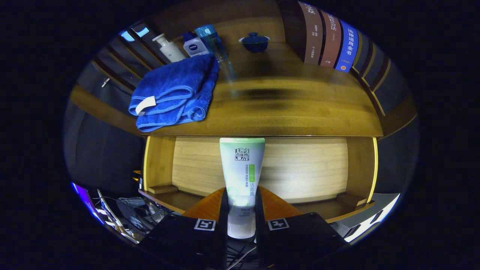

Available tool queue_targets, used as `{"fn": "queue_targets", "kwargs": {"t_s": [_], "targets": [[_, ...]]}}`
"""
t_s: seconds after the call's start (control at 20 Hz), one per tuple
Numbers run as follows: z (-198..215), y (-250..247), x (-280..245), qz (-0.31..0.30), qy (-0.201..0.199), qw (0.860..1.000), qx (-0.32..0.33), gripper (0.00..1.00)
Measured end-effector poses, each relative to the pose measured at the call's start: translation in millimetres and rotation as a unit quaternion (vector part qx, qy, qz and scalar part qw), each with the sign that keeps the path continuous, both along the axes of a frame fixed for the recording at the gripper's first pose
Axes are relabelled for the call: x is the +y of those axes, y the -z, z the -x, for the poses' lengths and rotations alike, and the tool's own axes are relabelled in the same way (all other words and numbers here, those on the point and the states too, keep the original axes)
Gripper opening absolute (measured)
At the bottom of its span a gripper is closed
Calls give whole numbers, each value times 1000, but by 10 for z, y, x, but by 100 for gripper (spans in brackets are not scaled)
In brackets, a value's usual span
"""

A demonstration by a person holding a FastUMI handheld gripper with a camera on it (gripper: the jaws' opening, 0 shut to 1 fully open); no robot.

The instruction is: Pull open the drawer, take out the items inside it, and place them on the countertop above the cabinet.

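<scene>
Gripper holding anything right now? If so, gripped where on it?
Yes: the gripper is shut on the white-and-green tube, both fingers pressing its lower end near the cap, with the crimped end pointing up over the open drawer.

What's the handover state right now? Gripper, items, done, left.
Gripper: shut on the facial cleanser tube, both fingers pressing its lower part, tube upright over the open drawer.
Countertop: folded blue towel, pump bottle, small lotion bottle, blue tumbler, blue lidded cup, books at the back.
Done: drawer open, tube gripped and lifted.
Left: set the tube on bare countertop right of the towel, release. The visible drawer floor looks bare; check the near part hidden behind the fingers.
</scene>
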State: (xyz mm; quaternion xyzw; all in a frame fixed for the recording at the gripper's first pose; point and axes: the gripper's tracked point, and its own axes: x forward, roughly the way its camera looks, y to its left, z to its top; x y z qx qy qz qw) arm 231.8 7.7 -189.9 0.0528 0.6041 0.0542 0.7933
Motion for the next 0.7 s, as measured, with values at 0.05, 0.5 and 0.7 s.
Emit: {"fn": "queue_targets", "kwargs": {"t_s": [0.05,0.5,0.7], "targets": [[-76,-41,-11,3,-1,1000,-4,35],[-1123,62,-38,35,44,998,-29,35],[-1484,179,-91,61,53,996,-32,36]]}}
